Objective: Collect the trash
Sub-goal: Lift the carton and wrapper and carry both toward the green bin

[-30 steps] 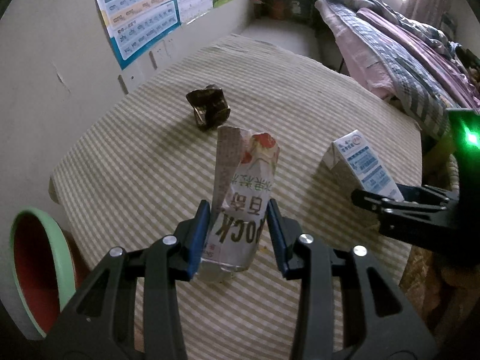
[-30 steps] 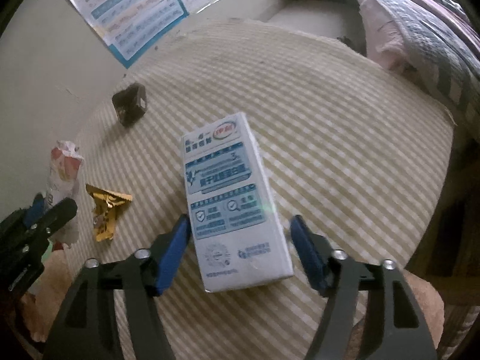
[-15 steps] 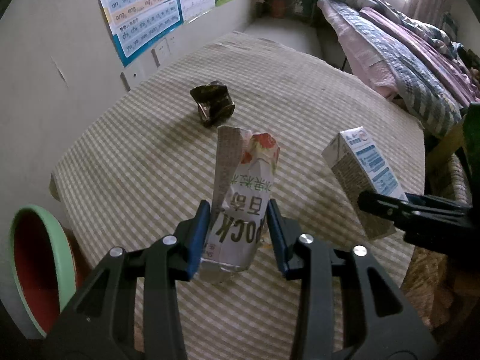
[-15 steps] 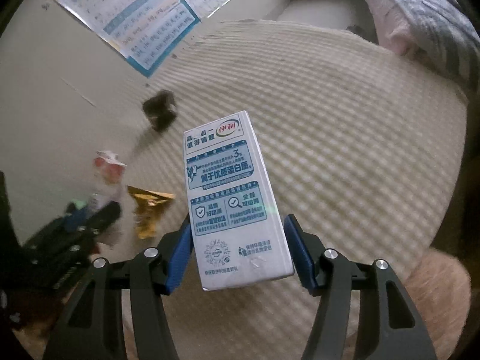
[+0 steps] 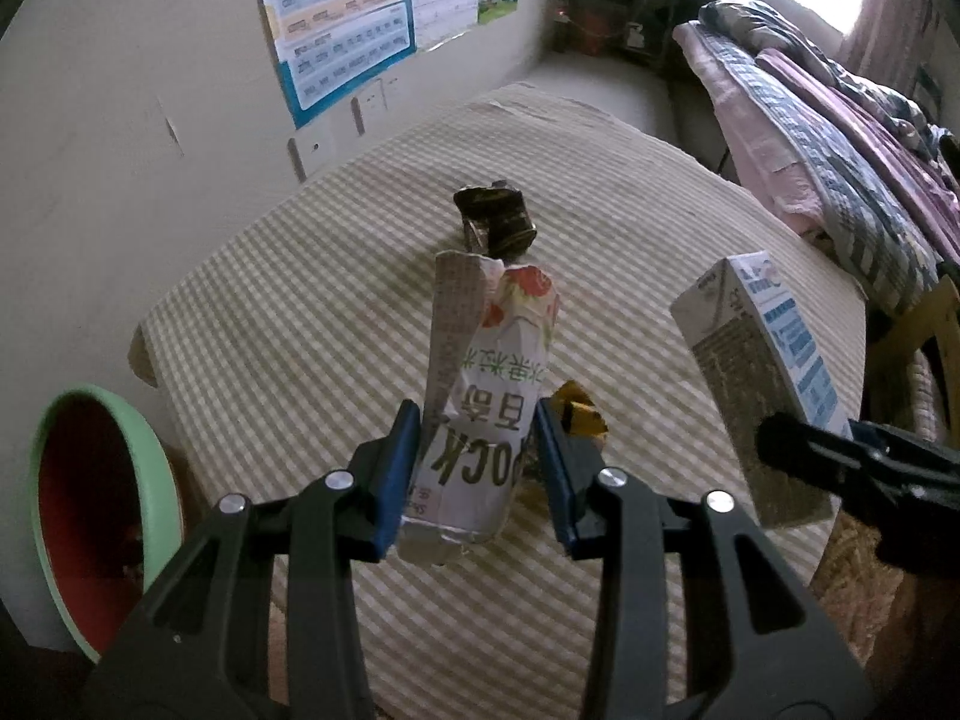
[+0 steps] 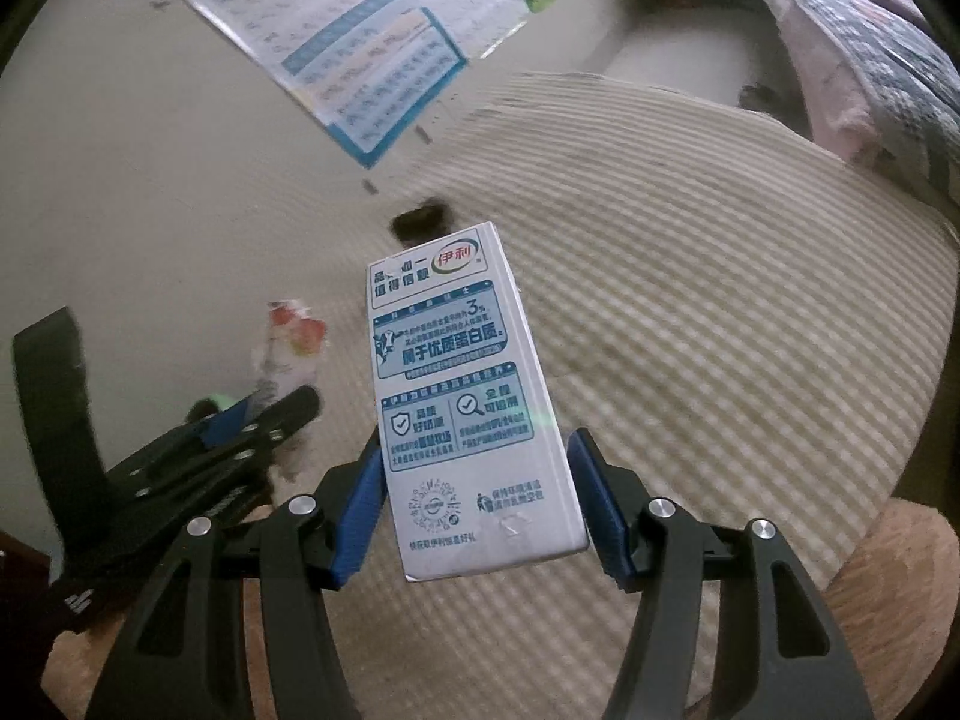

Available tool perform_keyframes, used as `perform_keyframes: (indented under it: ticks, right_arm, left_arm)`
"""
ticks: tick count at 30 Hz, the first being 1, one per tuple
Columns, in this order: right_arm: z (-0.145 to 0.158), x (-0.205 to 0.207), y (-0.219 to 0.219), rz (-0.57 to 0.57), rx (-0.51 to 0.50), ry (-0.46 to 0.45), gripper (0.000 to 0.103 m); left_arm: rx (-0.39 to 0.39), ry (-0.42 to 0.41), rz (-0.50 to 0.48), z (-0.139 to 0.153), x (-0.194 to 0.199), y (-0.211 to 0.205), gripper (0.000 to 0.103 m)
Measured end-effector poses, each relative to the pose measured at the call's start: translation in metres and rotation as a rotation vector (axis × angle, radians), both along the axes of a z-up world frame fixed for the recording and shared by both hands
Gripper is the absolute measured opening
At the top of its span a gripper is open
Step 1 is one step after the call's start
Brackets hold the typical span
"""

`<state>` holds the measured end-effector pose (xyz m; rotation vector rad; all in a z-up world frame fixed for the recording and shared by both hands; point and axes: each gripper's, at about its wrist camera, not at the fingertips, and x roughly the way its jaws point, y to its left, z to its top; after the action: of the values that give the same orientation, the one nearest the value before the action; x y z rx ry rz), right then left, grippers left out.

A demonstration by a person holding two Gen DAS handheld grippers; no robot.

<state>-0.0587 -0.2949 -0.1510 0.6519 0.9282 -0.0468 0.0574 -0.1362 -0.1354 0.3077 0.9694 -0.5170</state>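
**Two pieces of trash held clear of the table**

A crumpled snack wrapper (image 5: 486, 414) was gripped near its lower end by the left gripper (image 5: 477, 471), both blue pads pressed against its sides so that the torn top stood upright above the jaws. A white and blue milk carton (image 6: 465, 408) was clamped near its base by the right gripper (image 6: 477, 501), its printed face turned toward the wrist camera and its length tilted up and away. Each item appeared to have been taken low down so that most of it could be seen and kept clear of the striped tablecloth (image 5: 300, 330) during carrying.

Both items were held off the table. Two pieces were left on the cloth: a dark crumpled wrapper (image 5: 495, 222) toward the far side, and a yellow wrapper (image 5: 579, 414) just beside the left gripper's right jaw. A green-rimmed bin (image 5: 96, 510) with a red inside stood below the table edge at the left, and was judged to be the likely place for the collected trash. With both grippers occupied, the remaining pieces could be judged reachable only after a drop-off.
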Motion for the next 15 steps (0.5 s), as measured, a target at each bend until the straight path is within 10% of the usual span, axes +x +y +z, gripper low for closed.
perform_keyframes:
  ticks: [15]
  right_arm:
    - [0.008, 0.005, 0.025, 0.048, -0.066, -0.003, 0.058]
  left_arm:
    - [-0.052, 0.016, 0.033, 0.001, 0.004, 0.020, 0.037]
